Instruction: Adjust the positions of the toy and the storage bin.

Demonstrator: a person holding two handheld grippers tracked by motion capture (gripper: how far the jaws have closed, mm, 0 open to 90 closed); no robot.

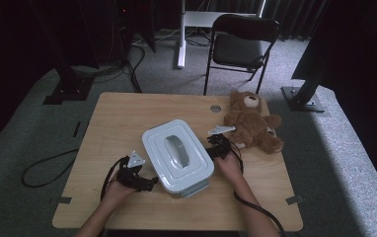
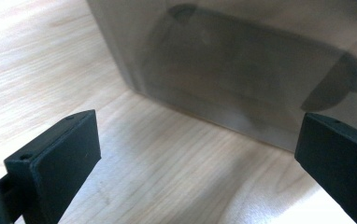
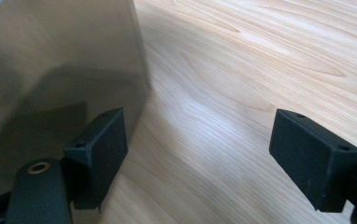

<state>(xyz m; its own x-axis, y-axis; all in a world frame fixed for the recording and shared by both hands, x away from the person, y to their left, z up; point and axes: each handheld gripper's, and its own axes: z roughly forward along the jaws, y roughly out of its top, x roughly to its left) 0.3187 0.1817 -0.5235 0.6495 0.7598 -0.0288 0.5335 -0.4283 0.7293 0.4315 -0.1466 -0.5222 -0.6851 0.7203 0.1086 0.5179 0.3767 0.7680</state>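
A pale lidded plastic box (image 1: pixel 178 155) with a grey handle on top sits in the middle of the wooden table (image 1: pixel 122 118). My left gripper (image 1: pixel 149 183) is at the box's near left side, jaws open and empty. In the left gripper view, the box's translucent wall (image 2: pixel 242 70) stands just ahead of the left gripper (image 2: pixel 197 154). My right gripper (image 1: pixel 212 148) is at the box's right side, also open and empty. In the right gripper view, the box wall (image 3: pixel 50 70) is beside the left jaw of the right gripper (image 3: pixel 197 149), and bare wood lies between the jaws.
A brown teddy bear (image 1: pixel 250 121) lies on the table's back right, close behind my right hand. A small round grommet (image 1: pixel 215 108) is set near the far edge. A black folding chair (image 1: pixel 243 42) stands beyond the table.
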